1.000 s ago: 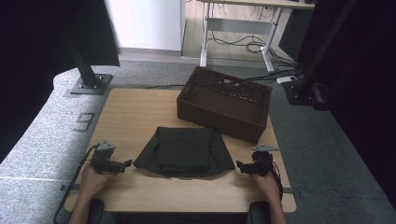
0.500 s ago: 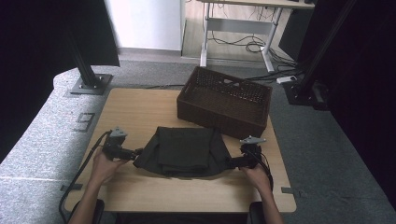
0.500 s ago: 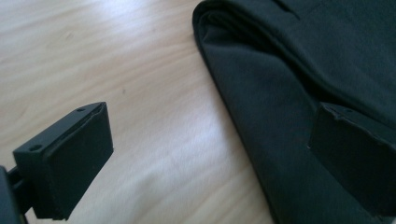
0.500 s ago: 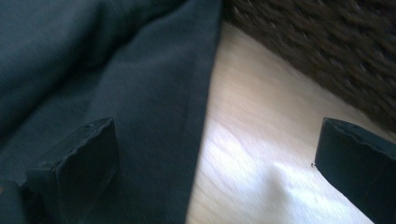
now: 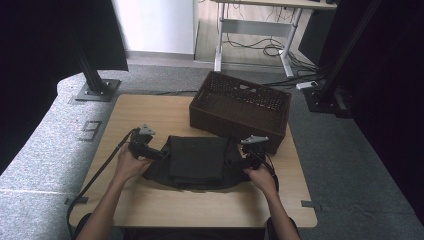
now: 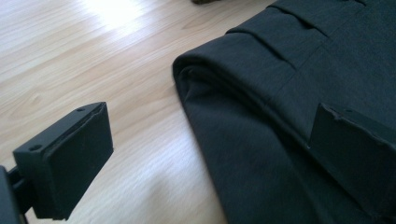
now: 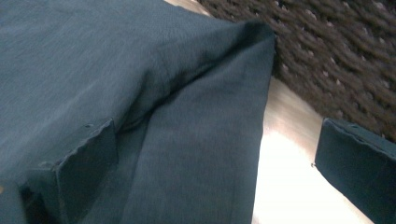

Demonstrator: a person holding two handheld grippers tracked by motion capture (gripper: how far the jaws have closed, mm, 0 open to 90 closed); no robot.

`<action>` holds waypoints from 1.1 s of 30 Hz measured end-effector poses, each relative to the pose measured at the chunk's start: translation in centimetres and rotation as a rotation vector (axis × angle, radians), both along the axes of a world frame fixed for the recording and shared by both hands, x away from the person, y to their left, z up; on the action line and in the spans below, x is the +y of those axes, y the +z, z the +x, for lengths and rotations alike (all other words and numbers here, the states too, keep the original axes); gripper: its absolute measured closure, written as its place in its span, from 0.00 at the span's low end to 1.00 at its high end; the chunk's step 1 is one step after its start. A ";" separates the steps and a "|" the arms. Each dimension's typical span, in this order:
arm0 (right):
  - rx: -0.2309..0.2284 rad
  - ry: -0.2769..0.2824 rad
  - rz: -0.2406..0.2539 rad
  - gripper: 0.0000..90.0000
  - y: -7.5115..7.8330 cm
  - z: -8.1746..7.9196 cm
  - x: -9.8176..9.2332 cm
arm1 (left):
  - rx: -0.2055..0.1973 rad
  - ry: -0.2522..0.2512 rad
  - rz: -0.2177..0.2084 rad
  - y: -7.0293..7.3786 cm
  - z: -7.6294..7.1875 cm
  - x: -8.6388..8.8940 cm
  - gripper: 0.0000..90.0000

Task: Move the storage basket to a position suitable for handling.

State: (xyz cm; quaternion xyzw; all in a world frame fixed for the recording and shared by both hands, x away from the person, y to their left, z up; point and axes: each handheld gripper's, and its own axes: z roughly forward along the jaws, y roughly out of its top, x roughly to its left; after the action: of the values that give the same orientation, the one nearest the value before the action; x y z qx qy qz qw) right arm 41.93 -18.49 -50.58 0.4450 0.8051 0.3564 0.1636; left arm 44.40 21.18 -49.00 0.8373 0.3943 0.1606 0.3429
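Left gripper [image 5: 159, 154] sat at the left edge of the folded black garment [image 5: 197, 161], jaws spread, one over bare wood and the other over the cloth, so the thick folded edge lay between them, nothing pinched yet. Garment lay mid-table toward the near edge, flat, a smaller folded panel on top with wider cloth flaring out under it. Right gripper [image 5: 241, 162] was at the garment's right edge, jaws also spread, one on the cloth, one over the table [image 5: 150, 112] beside it.

Step looked like grabbing both side edges at once. To do it well: slide each lower jaw under all layers, not just the top panel, close both together, lift level so the fold holds.

Wicker basket [image 5: 240, 107] stood at the far right corner, its front wall just behind the right gripper and close to the garment's far right corner; it could snag the right gripper's cable or block a lift. Left of the table was bare.
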 end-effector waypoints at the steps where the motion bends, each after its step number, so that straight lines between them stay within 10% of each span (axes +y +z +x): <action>1: -0.002 0.002 -0.001 0.00 0.1 0.2 0.2 | 0.001 -0.001 -0.001 0.0 0.3 -0.3 0.00; 14: 0.002 -0.008 -0.053 0.00 -1.0 3.0 2.8 | 0.040 0.008 0.062 -2.9 2.7 -2.7 0.00; 33: 0.072 -0.050 0.030 0.00 -3.8 2.5 2.1 | 0.109 0.009 -0.047 -5.0 1.4 -1.9 0.00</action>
State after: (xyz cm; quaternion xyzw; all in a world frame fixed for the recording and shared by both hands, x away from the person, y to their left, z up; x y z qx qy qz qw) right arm 44.40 -16.35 -54.42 0.4797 0.7937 0.3482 0.1368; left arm 45.78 19.33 -53.96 0.8349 0.4197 0.1068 0.3398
